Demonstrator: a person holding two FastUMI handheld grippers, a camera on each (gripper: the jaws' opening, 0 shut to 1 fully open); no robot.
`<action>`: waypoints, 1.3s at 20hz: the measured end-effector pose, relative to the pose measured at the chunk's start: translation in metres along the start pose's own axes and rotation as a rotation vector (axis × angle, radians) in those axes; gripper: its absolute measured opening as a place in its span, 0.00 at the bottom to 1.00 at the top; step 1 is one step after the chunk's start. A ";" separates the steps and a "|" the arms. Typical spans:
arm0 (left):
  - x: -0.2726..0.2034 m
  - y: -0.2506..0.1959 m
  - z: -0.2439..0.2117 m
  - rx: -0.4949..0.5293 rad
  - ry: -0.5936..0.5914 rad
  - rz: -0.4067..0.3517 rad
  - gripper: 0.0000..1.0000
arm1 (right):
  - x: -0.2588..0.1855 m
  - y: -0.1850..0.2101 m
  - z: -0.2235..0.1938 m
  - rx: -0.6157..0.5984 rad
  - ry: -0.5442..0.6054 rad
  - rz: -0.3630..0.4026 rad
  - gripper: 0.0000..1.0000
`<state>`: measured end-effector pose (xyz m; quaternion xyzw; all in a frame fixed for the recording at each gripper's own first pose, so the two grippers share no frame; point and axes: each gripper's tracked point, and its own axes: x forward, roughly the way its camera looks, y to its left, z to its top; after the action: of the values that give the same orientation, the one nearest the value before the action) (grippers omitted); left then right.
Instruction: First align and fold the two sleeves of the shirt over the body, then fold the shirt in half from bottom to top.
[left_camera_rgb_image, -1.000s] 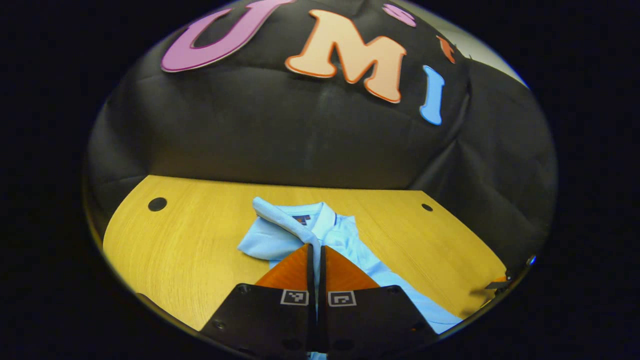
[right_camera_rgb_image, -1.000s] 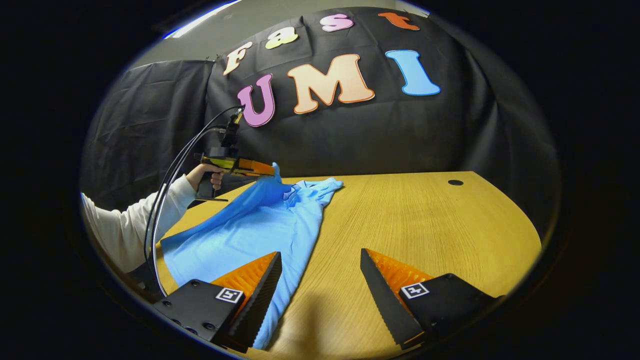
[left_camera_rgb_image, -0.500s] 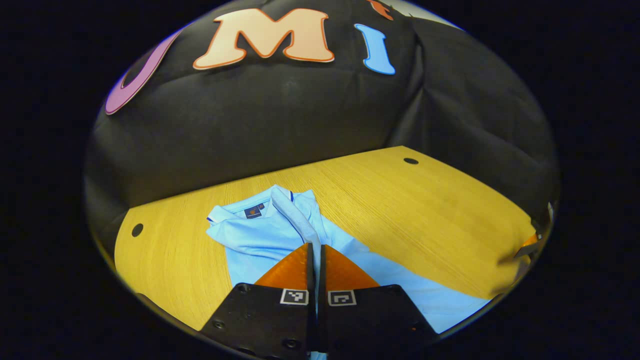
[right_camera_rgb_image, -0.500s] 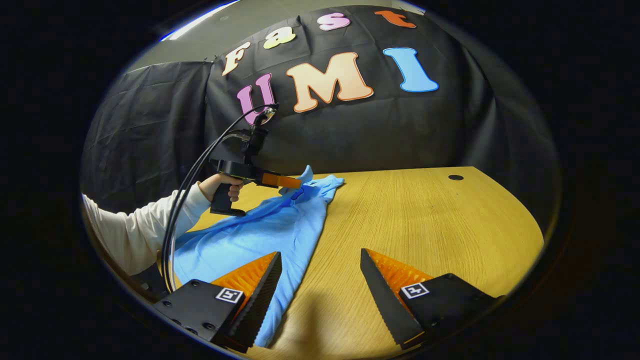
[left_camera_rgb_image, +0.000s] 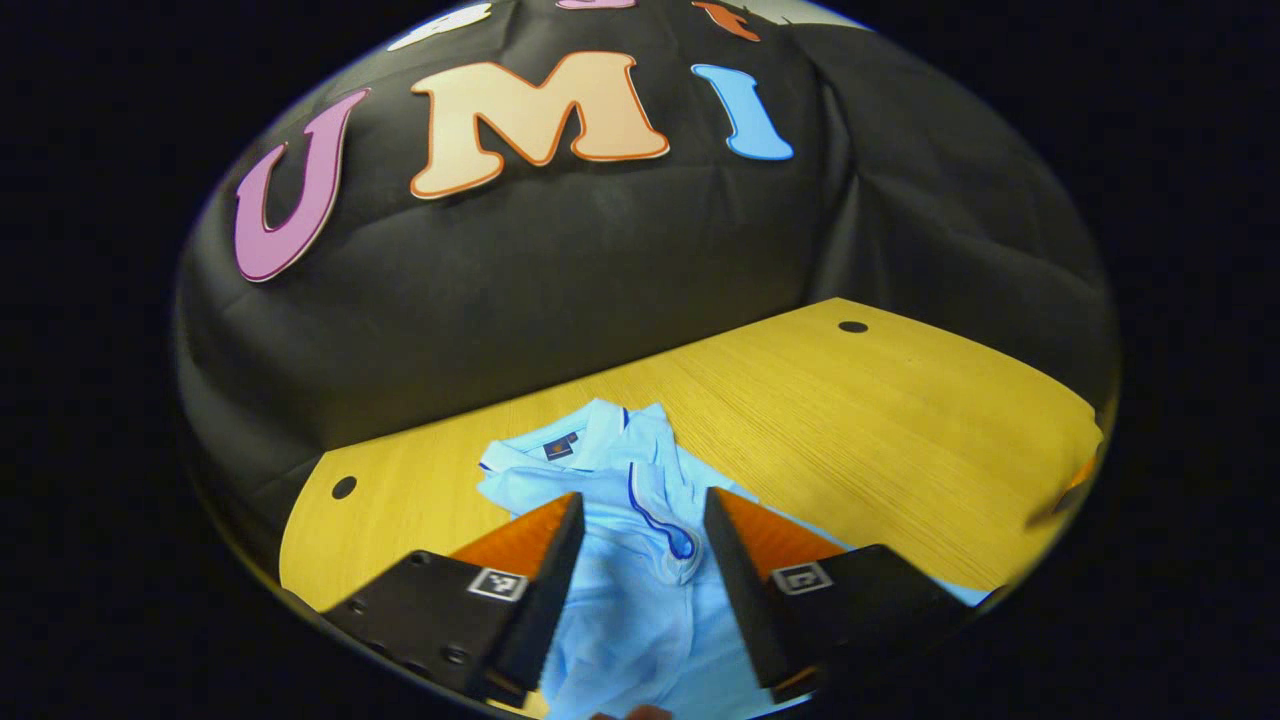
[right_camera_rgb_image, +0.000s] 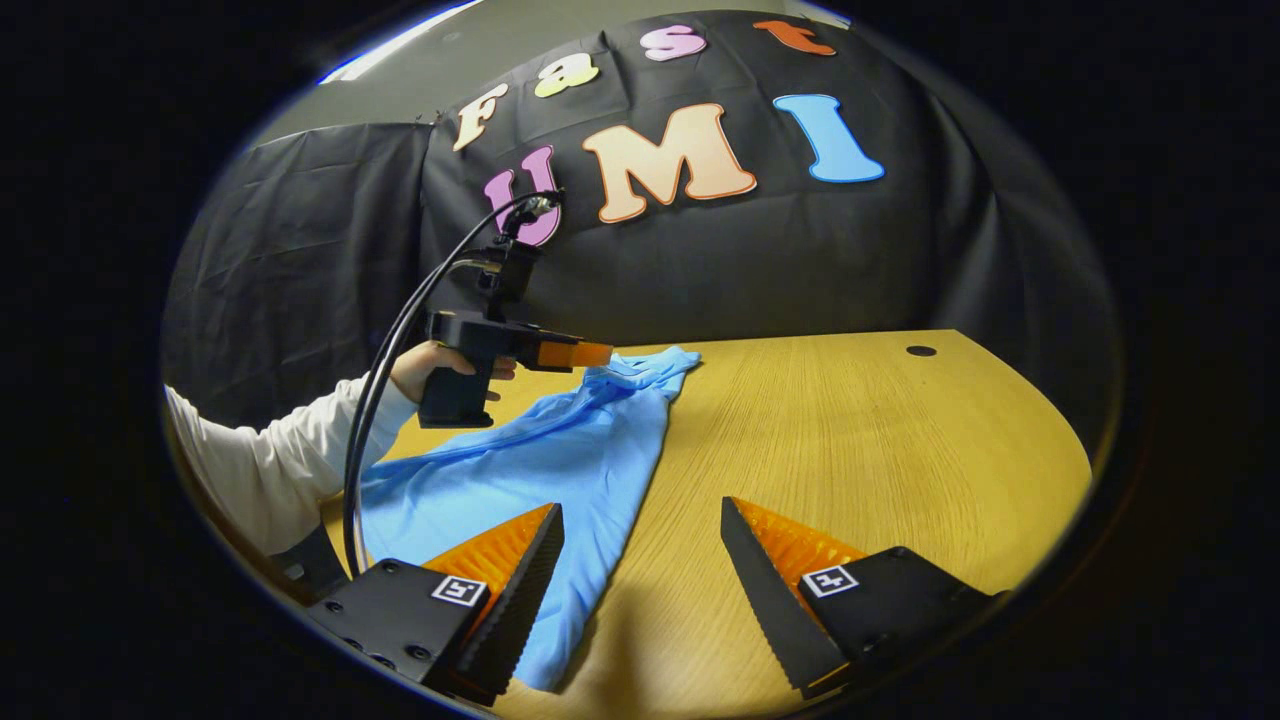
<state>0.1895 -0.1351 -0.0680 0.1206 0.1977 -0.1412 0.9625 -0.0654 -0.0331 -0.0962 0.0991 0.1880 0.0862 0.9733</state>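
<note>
Your table (right_camera_rgb_image: 850, 440) is a yellow wood-grain top with a rounded outline and small dark holes (left_camera_rgb_image: 853, 327) near its far edge, set against the black cloth wall (right_camera_rgb_image: 300, 260). On it the light blue shirt (right_camera_rgb_image: 560, 460) lies along the table's left part as the right gripper view shows it, collar end toward the far edge and the body running back toward the near edge; the right half of the table top is bare wood. In the left gripper view you can see the collar (left_camera_rgb_image: 600, 440) with its small dark neck tag and a sleeve (left_camera_rgb_image: 660, 515), trimmed with a dark line at the cuff, lying over the body.

Your left arm, in a white sleeve (right_camera_rgb_image: 260, 470), reaches in from the left edge, and your hand (right_camera_rgb_image: 425, 365) grips the handle. Your left gripper (left_camera_rgb_image: 640, 520) hovers just above the folded sleeve with its jaws spread apart, nothing pinched between them; cables arc up from it. Your right gripper (right_camera_rgb_image: 640, 530) sits low by the near edge, jaws wide open and holding nothing, one finger (right_camera_rgb_image: 520, 590) over the shirt's lower edge, the other over bare wood
</note>
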 end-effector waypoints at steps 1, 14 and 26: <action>-0.011 0.003 0.003 -0.012 -0.012 0.008 0.86 | -0.002 0.003 0.000 0.001 -0.002 0.004 0.98; -0.227 0.034 -0.073 -0.107 -0.093 0.116 0.94 | -0.031 0.069 -0.024 -0.065 0.022 0.097 0.98; -0.280 0.022 -0.199 -0.287 0.016 0.112 0.93 | -0.044 0.072 -0.068 -0.132 0.108 0.036 0.98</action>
<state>-0.1191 0.0051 -0.1254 -0.0063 0.2164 -0.0566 0.9746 -0.1414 0.0383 -0.1261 0.0334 0.2322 0.1211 0.9645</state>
